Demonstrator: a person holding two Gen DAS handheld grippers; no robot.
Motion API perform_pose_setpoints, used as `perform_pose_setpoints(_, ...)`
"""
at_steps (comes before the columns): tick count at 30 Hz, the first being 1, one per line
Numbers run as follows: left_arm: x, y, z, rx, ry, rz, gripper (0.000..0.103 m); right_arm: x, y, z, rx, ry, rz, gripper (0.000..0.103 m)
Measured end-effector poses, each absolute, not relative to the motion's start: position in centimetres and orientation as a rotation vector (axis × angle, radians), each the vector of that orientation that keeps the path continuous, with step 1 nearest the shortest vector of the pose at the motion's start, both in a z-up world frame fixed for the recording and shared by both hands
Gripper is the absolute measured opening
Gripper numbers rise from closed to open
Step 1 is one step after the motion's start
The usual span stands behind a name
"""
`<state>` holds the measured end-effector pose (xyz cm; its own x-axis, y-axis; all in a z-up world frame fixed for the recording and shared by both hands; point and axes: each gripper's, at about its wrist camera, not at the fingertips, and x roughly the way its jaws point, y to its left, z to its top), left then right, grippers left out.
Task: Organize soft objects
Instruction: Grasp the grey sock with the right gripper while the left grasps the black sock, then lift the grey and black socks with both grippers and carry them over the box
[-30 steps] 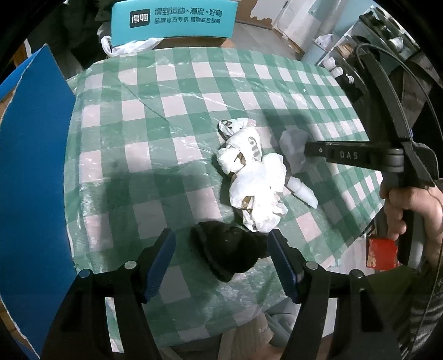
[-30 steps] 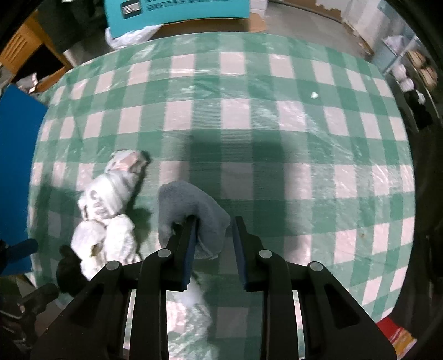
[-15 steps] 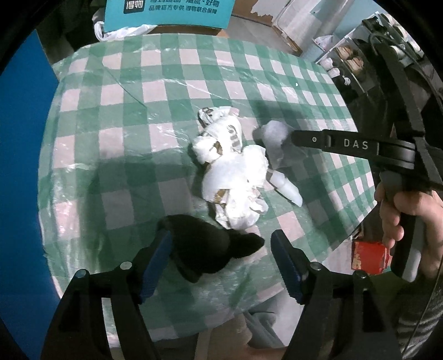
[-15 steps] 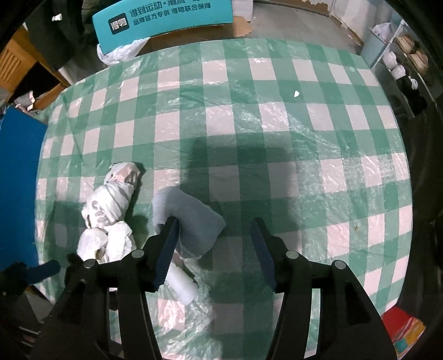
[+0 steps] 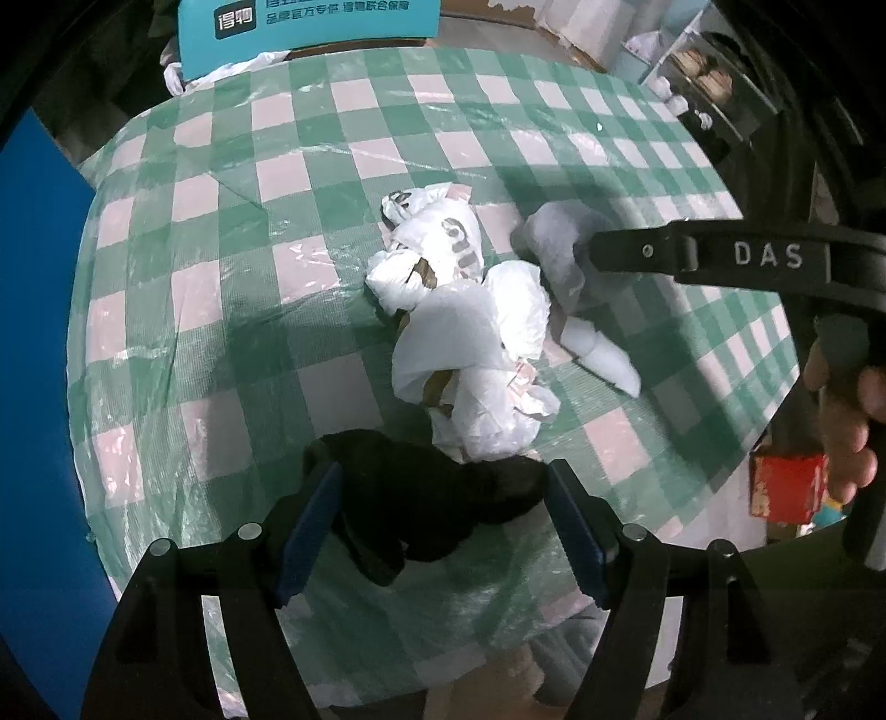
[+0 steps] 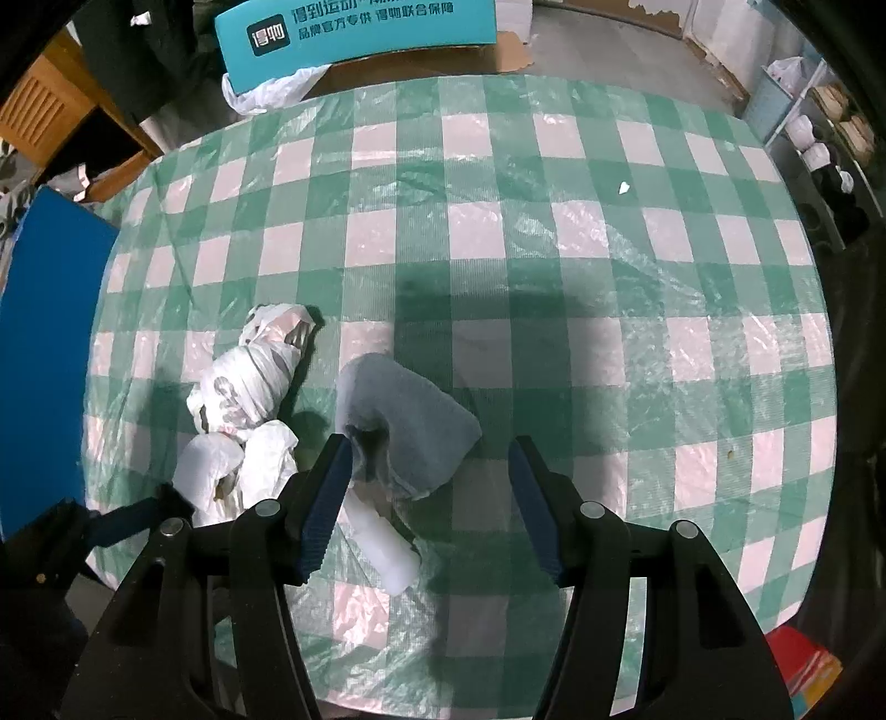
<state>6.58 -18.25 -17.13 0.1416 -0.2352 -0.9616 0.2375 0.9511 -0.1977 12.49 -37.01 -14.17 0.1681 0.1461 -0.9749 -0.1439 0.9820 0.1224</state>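
A black soft cloth (image 5: 426, 498) lies on the checked table near its front edge, between the jaws of my open left gripper (image 5: 443, 526). A crumpled white plastic bag (image 5: 465, 332) lies just beyond it; it also shows in the right wrist view (image 6: 243, 410). A grey folded cloth (image 6: 404, 421) lies on the table in front of my open right gripper (image 6: 432, 498), free of the fingers; in the left wrist view the cloth (image 5: 554, 243) is partly behind the right gripper's arm. A small white roll (image 6: 387, 548) lies below the grey cloth.
The round table has a green and white checked cover (image 6: 554, 277) under clear plastic. A teal box (image 6: 354, 33) stands behind the far edge. A blue panel (image 5: 39, 332) stands at the left. A red box (image 5: 786, 487) is below the table's right edge.
My right gripper has opened and let go of the grey cloth, which now lies on the table. My left gripper stays open around the black cloth and both have pulled back a little.
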Motion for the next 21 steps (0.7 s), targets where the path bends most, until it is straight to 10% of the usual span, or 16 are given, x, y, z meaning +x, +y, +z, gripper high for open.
perform_pose_setpoints(21,9.2,-16.0,-18.3,0.017,1.326,-0.319,0.055,13.6,-34.1,-15.8,-0.034,1.393,0.239,0.067)
